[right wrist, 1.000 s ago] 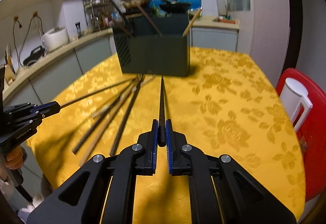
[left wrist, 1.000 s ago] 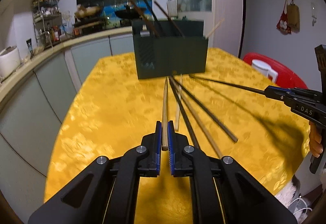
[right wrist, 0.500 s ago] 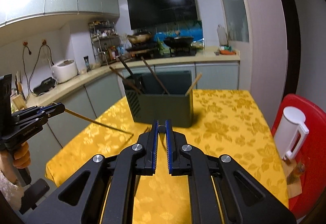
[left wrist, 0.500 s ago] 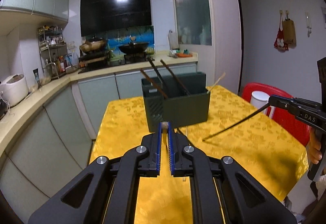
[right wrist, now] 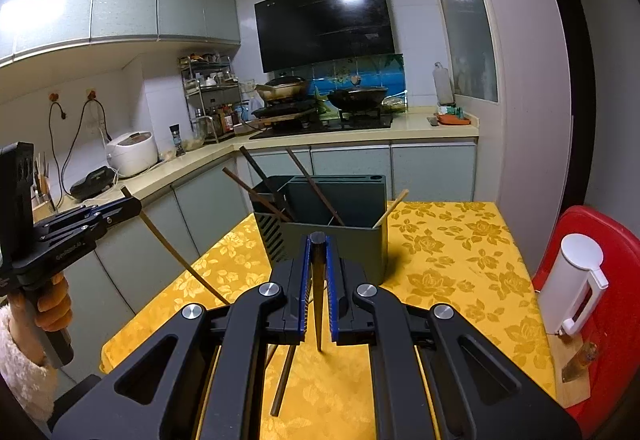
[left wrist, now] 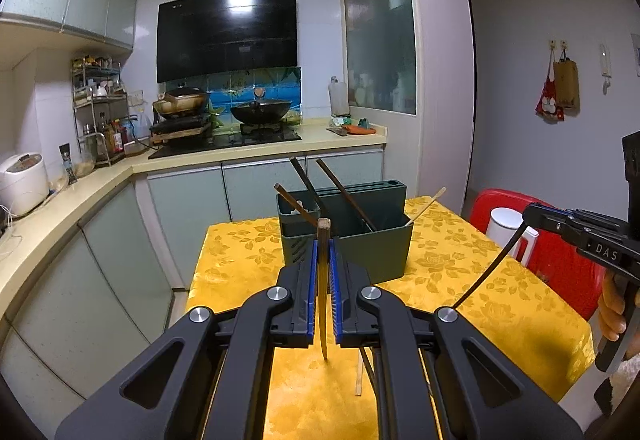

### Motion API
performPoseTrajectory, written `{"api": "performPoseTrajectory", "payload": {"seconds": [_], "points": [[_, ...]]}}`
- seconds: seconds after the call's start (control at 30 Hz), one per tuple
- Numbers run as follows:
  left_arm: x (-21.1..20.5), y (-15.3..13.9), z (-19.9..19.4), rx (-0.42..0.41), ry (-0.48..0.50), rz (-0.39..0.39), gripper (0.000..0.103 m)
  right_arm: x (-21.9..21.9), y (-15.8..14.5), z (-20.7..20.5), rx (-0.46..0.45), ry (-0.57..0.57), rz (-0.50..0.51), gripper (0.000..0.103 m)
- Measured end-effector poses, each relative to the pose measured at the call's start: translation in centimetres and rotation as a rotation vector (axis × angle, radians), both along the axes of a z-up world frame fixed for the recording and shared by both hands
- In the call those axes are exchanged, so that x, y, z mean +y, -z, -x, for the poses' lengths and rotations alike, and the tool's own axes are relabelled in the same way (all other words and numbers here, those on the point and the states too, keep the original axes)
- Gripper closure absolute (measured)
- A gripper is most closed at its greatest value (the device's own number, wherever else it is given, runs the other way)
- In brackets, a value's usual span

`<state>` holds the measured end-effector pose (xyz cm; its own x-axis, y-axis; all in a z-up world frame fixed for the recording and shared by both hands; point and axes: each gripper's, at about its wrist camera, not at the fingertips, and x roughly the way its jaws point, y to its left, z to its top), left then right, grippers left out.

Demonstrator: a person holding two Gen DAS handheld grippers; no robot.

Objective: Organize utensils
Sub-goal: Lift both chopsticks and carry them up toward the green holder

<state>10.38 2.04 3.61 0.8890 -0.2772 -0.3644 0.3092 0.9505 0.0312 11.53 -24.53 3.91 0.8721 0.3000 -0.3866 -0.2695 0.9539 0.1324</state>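
Two grippers — left gripper [left wrist: 324,252] on tan chopstick [left wrist: 323,300], right gripper [right wrist: 318,252] on black chopstick [right wrist: 318,296] (both aloft).

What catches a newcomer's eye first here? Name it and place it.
The bright yellow floral tablecloth fills the middle, with a dark green utensil holder at its far end, several chopsticks leaning out of it. Each gripper clamps one chopstick: the left gripper a wooden chopstick, the right gripper a black chopstick. A red chair with a white jug sits right.

both grippers [left wrist: 324,252] [right wrist: 318,252]: black arms w/ silver screws, blue finger pads; right marked "das"; fluffy white sleeve [right wrist: 20,372].
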Motion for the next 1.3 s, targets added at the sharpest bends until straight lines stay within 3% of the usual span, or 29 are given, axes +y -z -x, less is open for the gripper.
{"api": "performPoseTrajectory", "payload": {"seconds": [0.7,1.3], "points": [[-1.7,-3.7,-3.5,0.022,0.026,-0.009,0.097,-0.9,-3.5,-4.7,0.041,0.024,0.013,0.095],[-4.4,-10.1,-9.6,0.008,0.033,0.051,0.097,-0.5,-8.9,-10.4,-0.003,0.069,0.038,0.095]]}}
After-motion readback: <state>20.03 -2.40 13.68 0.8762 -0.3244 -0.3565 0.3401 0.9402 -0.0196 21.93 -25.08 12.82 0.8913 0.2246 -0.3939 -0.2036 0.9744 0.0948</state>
